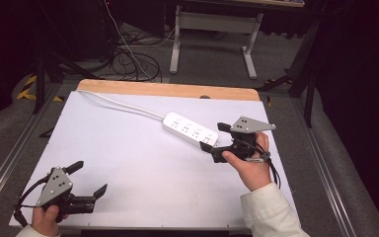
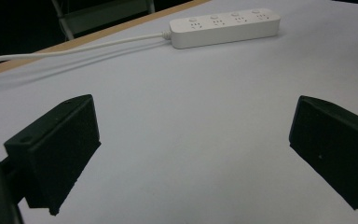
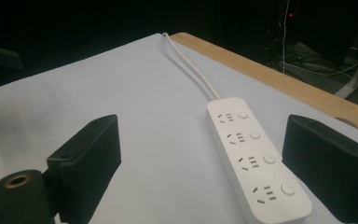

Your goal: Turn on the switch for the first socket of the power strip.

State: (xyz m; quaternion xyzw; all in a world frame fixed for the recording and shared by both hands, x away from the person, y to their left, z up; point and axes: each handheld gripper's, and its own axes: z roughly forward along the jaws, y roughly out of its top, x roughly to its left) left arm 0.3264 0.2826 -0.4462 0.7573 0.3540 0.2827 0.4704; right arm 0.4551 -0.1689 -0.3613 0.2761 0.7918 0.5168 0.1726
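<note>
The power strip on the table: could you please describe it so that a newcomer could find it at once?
On the white table cover, look toward the far right, just ahead of the open right gripper. There lies the power strip, a long white bar with four sockets, each with a round button, and a white cord trailing to the far left corner.

Smooth white plastic power strip (image 3: 256, 161), matt table sheet (image 1: 128, 148).

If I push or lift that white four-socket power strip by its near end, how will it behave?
The white four-socket power strip looks like a rigid plastic bar lying flat, so it should slide or pivot, not tip or roll. Its smooth shell may slip between the jaws. The white cable trailing to the table's far edge will probably drag and swing it.
</note>
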